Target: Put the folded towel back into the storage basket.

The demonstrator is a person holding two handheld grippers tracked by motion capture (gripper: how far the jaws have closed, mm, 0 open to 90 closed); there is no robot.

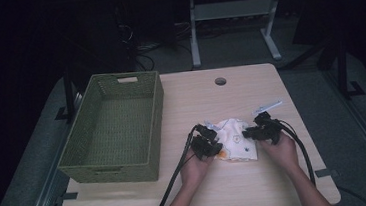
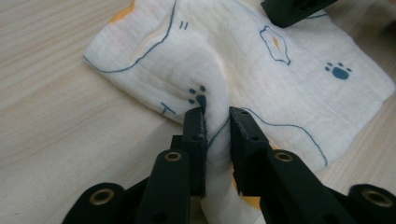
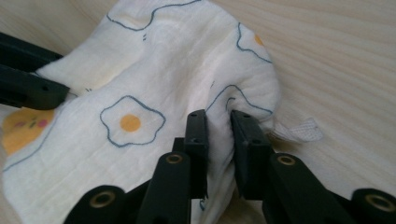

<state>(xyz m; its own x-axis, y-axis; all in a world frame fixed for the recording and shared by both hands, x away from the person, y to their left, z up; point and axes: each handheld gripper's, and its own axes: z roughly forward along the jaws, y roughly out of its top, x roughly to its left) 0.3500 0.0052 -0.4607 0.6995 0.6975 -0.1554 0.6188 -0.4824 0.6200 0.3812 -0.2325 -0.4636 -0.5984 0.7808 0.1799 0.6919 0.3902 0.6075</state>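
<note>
A small white cloth [image 1: 235, 139] printed with fried eggs and blue paw marks lies crumpled on the wooden table [image 1: 278, 185], near its front right. My left gripper [image 1: 213, 141] holds the cloth's left side: in the left gripper view a ridge of the cloth [image 2: 261, 60] is pinched between its two black jaws [image 2: 217, 112]. My right gripper [image 1: 249, 133] holds the right side, its jaws [image 3: 218, 114] shut on a fold of the cloth [image 3: 140, 102] beside a small white tag [image 3: 301, 130]. Both hands rest on the table behind the grippers.
A green woven basket [image 1: 82, 147] stands empty on the left half of the table. A round cable hole [image 1: 220, 81] sits near the far edge. Black cables [image 1: 177, 176] trail from both grippers toward the front edge. Desk legs [image 1: 194, 32] stand beyond the table.
</note>
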